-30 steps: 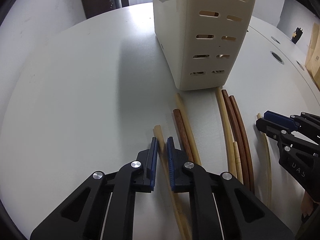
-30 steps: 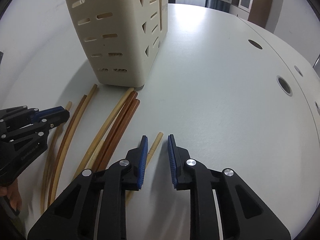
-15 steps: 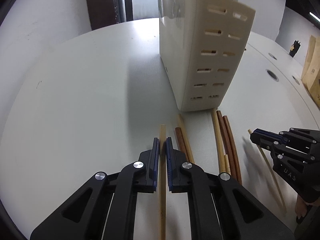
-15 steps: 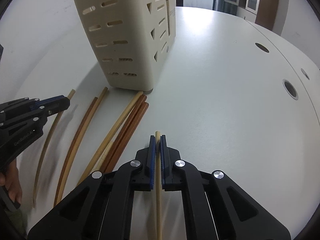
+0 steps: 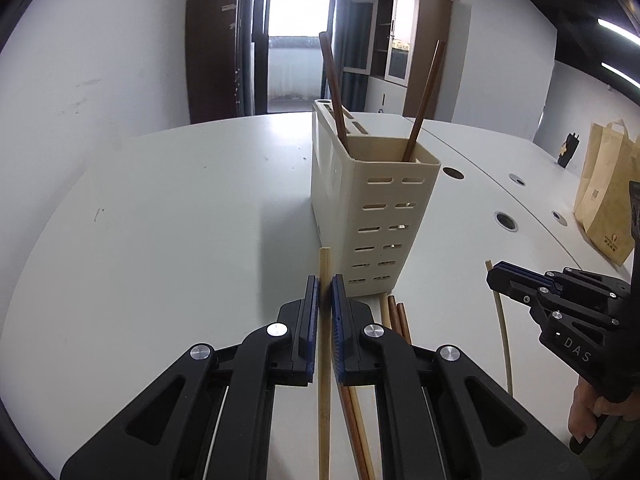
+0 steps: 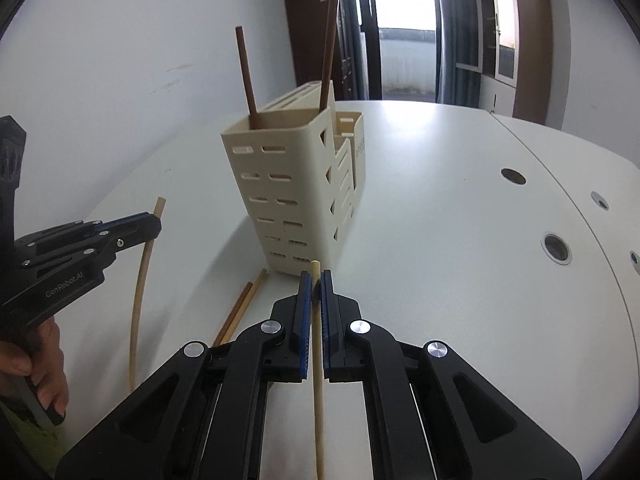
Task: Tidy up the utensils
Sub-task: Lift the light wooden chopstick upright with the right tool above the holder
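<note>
My left gripper (image 5: 325, 292) is shut on a light bamboo chopstick (image 5: 324, 380) and holds it above the white table (image 5: 168, 216). My right gripper (image 6: 315, 286) is shut on another light chopstick (image 6: 318, 400), also lifted. The cream slotted utensil holder (image 5: 376, 216) stands just ahead of both, with two dark brown chopsticks (image 5: 334, 88) leaning in its front compartment. It also shows in the right wrist view (image 6: 296, 192). More chopsticks lie on the table by the holder's base (image 5: 394, 316), partly hidden by my fingers. Each gripper shows in the other's view: the right (image 5: 496, 280), the left (image 6: 154, 226).
Round cable holes (image 5: 506, 221) dot the table to the right. A brown paper bag (image 5: 608, 200) stands at the far right. A white wall runs along the left. Cabinets and a door are beyond the table.
Both grippers closed on a light chopstick each and lifted them off the table. Both views now look level at the holder's top.
</note>
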{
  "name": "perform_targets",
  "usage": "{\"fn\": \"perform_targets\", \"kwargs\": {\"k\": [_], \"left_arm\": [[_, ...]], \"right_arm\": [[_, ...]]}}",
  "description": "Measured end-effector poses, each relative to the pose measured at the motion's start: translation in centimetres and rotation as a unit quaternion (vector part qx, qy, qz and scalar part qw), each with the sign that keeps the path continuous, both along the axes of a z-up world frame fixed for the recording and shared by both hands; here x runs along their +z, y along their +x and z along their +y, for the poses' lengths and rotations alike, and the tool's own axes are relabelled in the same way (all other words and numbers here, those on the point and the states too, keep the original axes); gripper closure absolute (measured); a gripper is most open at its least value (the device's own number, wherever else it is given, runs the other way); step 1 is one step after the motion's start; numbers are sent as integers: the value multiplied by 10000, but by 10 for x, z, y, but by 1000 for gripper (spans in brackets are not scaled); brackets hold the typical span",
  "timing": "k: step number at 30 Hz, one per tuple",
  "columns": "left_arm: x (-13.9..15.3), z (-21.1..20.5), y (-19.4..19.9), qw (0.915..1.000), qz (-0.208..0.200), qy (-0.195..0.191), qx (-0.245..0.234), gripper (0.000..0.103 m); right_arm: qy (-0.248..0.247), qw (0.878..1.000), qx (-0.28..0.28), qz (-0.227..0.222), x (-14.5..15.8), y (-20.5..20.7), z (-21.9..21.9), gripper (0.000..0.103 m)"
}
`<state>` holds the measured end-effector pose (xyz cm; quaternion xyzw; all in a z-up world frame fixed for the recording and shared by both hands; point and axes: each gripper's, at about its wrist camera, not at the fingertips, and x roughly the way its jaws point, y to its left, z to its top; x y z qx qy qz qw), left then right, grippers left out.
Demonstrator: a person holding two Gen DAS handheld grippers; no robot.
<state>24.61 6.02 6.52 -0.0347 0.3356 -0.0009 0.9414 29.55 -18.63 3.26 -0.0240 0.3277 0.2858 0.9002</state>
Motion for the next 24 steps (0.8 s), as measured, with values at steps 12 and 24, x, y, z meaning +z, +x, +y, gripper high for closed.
{"fn": "perform_targets", "kwargs": {"k": [12, 24], "left_arm": [[36, -9, -1, 9989, -437, 111, -83, 97], [79, -11, -4, 9927, -1190, 85, -173, 97]], "right_arm": [[109, 9971, 206, -721, 35, -1, 5, 98], [424, 9902, 315, -1293, 76, -1, 19, 98]]}}
